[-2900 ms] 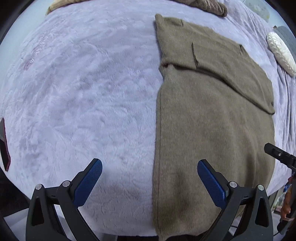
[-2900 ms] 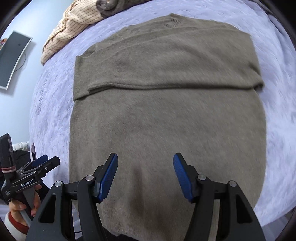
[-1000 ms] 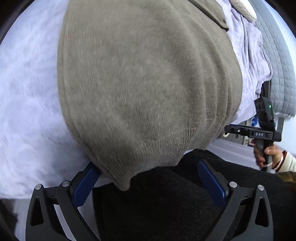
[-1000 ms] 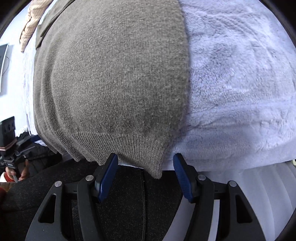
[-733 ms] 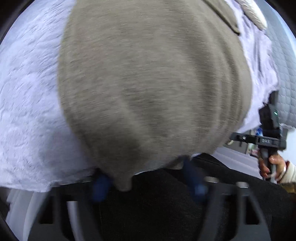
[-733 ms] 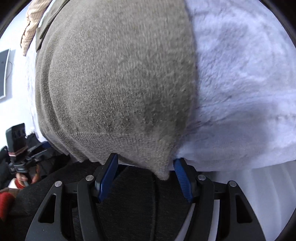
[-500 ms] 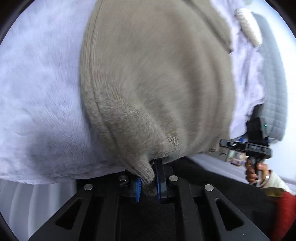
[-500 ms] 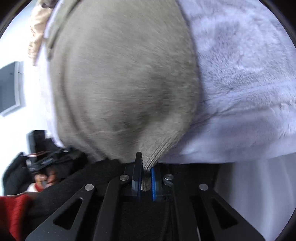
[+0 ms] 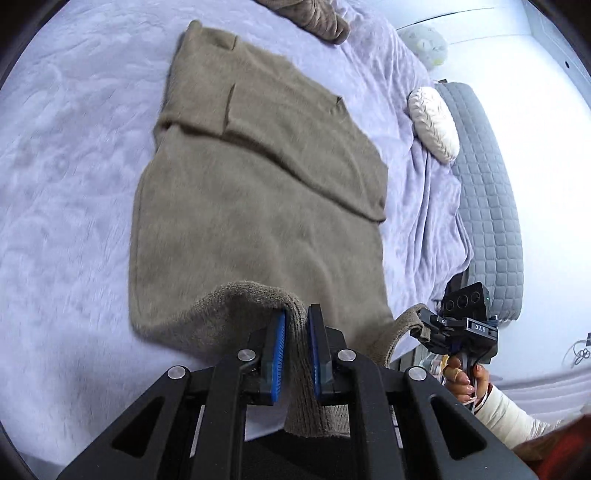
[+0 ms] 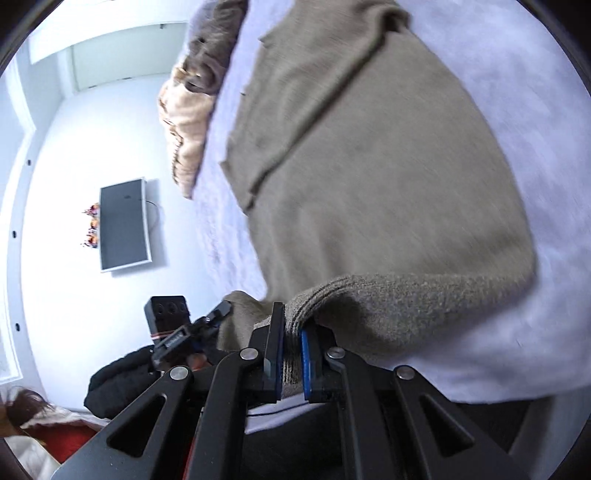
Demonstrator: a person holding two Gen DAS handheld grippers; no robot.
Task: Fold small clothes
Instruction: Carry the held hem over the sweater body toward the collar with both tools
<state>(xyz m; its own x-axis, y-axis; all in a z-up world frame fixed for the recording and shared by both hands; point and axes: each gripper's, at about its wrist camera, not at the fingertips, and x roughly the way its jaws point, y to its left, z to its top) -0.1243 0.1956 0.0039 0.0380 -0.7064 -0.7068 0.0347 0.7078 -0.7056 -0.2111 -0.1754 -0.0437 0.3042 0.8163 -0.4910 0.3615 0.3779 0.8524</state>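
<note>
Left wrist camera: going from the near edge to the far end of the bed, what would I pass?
Left gripper pinching the sweater's hem → sweater's flat body → folded-over sleeves → brown knitted garment.

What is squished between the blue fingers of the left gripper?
The ribbed bottom hem of the brown sweater sits pinched between the left gripper's fingers, seen in the left wrist view.

I am working in a bedroom of a home. Ahead of my jaws spreads a bed under a lilac fleece blanket (image 9: pixel 74 155). Right of the left jaws, a grey quilted cover (image 9: pixel 491 206) runs along the bed's edge with a white knitted cushion (image 9: pixel 434 123) on it. Left of the right jaws, a flat screen (image 10: pixel 123 229) hangs on a white wall. Spare clothes (image 10: pixel 184 122) lie heaped at the bed's far end.
</note>
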